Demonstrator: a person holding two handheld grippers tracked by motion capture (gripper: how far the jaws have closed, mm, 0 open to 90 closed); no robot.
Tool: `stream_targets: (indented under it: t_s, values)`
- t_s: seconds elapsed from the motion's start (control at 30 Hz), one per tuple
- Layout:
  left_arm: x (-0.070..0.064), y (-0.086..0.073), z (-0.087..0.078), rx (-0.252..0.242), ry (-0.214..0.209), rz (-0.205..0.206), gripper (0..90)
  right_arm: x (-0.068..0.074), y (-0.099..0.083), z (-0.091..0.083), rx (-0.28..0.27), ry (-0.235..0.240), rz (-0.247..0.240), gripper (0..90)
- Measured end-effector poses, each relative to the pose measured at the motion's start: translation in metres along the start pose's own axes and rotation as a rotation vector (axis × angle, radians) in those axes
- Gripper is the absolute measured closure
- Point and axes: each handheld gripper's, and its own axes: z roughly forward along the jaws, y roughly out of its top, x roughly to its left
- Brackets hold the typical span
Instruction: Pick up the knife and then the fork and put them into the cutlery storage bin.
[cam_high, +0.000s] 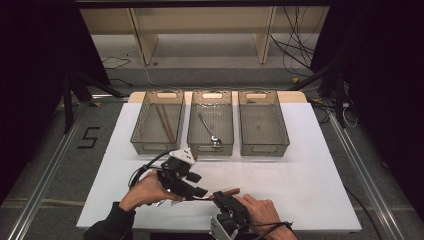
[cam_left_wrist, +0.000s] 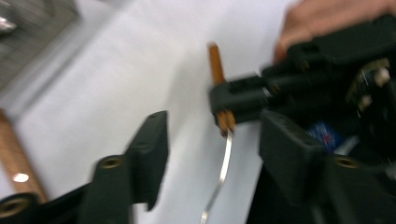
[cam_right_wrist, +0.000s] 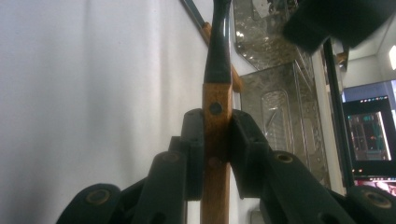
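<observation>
Right gripper (cam_right_wrist: 215, 140): clamps the knife (cam_right_wrist: 217, 112) handle.
Left gripper (cam_left_wrist: 210, 140): wide, blurry, holding nothing.
Knife blade: end cut off at 12 o'clock.

A brown wooden handle (cam_right_wrist: 215, 140) with a silver blade sits between black jaws over the white table (cam_high: 300, 175).

Bare table (cam_high: 310, 165) lies open; three baskets (cam_high: 211, 125) block the far side.
</observation>
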Motion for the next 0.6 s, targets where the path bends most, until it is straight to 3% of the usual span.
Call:
stream_targets:
  t_s: [0.07, 0.2, 0.43, 0.5, 0.57, 0.6]
  values:
    - [0.003, 0.000, -0.005, -0.039, 0.017, -0.018, 33.4, -0.002, -0.001, 0.000, -0.001, 0.004, -0.002, 77.0]
    - [0.007, -0.001, -0.017, -0.117, 0.090, -0.032, 27.2, -0.006, -0.006, -0.001, 0.003, 0.025, 0.020, 77.0]
    - [0.017, -0.006, -0.034, -0.198, 0.210, -0.072, 22.8, -0.014, -0.020, -0.002, 0.042, 0.026, 0.087, 77.0]
    - [0.021, -0.009, -0.037, -0.223, 0.238, -0.088, 21.7, -0.020, -0.024, -0.003, 0.042, 0.011, 0.078, 77.0]
    - [0.026, -0.015, -0.038, -0.231, 0.261, -0.112, 21.2, -0.024, -0.028, -0.004, 0.047, 0.022, 0.126, 77.0]
    - [0.028, -0.017, -0.037, -0.234, 0.280, -0.123, 20.8, -0.028, -0.031, -0.004, 0.040, 0.014, 0.112, 77.0]
